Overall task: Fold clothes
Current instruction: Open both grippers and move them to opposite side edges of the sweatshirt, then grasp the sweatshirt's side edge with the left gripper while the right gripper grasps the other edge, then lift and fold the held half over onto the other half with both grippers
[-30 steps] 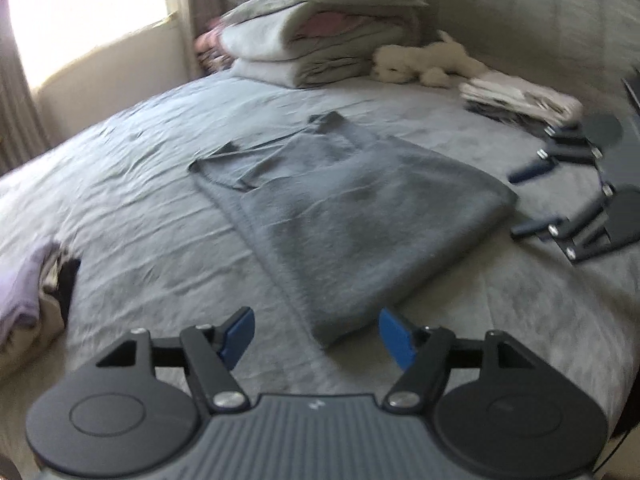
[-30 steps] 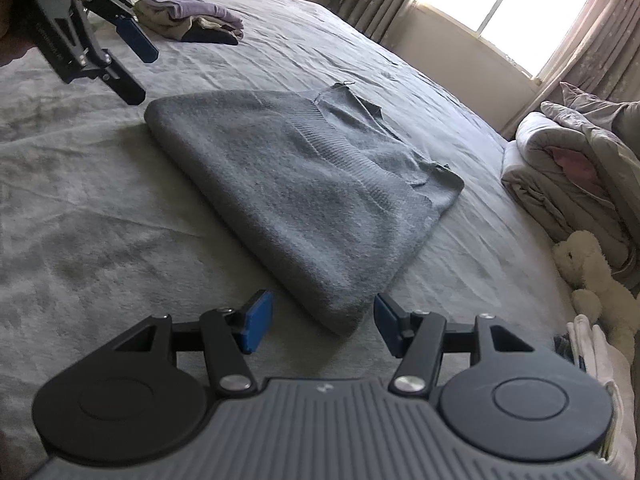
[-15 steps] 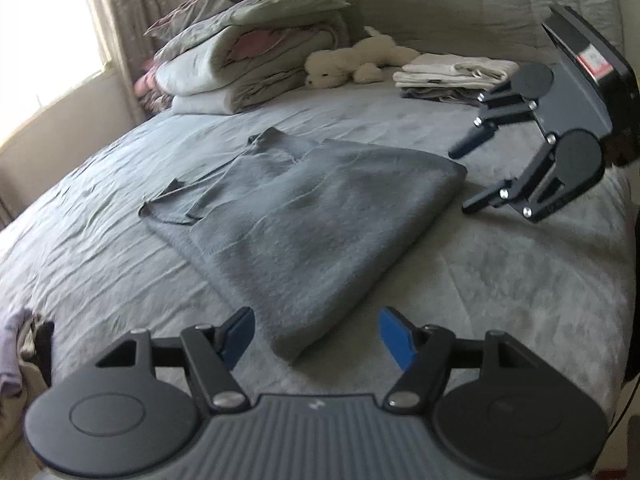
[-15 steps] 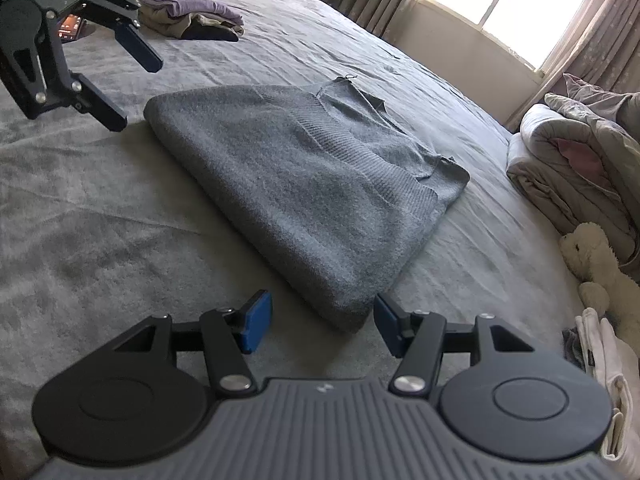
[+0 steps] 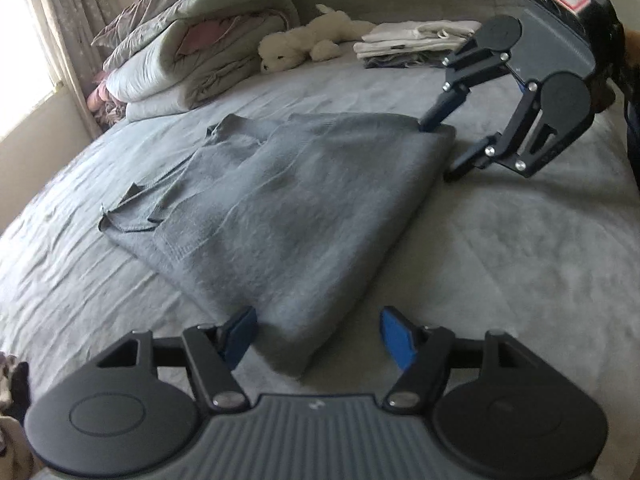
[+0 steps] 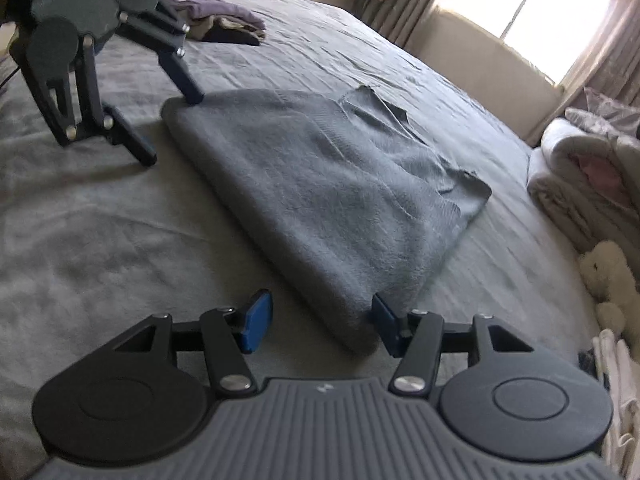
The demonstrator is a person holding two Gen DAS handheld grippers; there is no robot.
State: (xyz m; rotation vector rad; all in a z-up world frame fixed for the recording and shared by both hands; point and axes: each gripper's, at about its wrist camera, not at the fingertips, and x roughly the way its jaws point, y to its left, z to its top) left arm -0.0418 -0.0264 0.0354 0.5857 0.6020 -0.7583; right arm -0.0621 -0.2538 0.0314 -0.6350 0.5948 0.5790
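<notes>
A grey knitted sweater (image 5: 288,208) lies folded flat on the grey bed (image 5: 500,272), its collar end towards the window. My left gripper (image 5: 318,336) is open, its blue pads on either side of one corner of the folded edge. In the right wrist view the sweater (image 6: 328,184) runs away from my right gripper (image 6: 320,322), which is open around the other corner of the same edge. Each gripper shows in the other's view: the right gripper (image 5: 442,148) and the left gripper (image 6: 170,128), both low on the bed with one finger over the cloth.
Rolled bedding and pillows (image 5: 192,56) are stacked at the head of the bed. Beside them lie a white plush toy (image 5: 304,44) and a stack of folded pale clothes (image 5: 416,38). A pile of purple and tan clothes (image 6: 224,20) lies far across the bed.
Both grippers have come down and in towards the sweater's folded edge. Each now straddles a corner, where before they hung short of it. Both stayed open.
</notes>
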